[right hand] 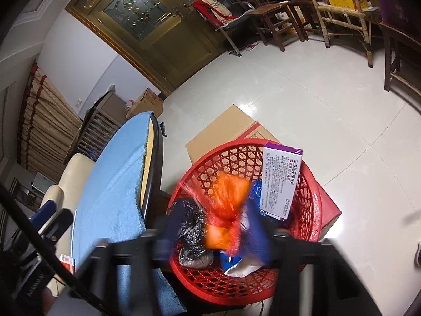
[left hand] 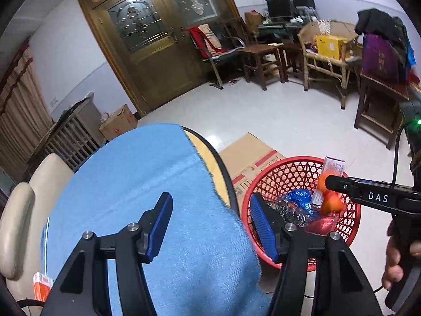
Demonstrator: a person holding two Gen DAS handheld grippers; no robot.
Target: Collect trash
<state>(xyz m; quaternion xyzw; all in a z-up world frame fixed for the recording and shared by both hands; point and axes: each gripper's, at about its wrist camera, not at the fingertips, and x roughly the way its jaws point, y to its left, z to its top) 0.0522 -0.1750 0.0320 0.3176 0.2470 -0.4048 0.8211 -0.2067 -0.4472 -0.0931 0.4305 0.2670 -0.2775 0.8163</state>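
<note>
The right tool (right hand: 218, 234), blurred, its grip unreadable, hangs over the red plastic lattice basket (right hand: 310, 184) with an orange wrapper (right hand: 231, 192) between its fingers, apparently for dropping, while the left tool (left hand: 210, 223) waits wide and empty above the blue-clothed worktop (left hand: 158, 184).

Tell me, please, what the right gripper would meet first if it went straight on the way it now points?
Probably the orange wrapper, blurred just ahead of the right gripper, then the trash inside the red basket; depth is unclear.

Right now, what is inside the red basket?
Inside the red basket: a purple-topped white box leaning on the wall, crumpled foil wrapper, blue packaging, and a blurred orange packet above them. Whatever lies beneath is hidden.
</note>
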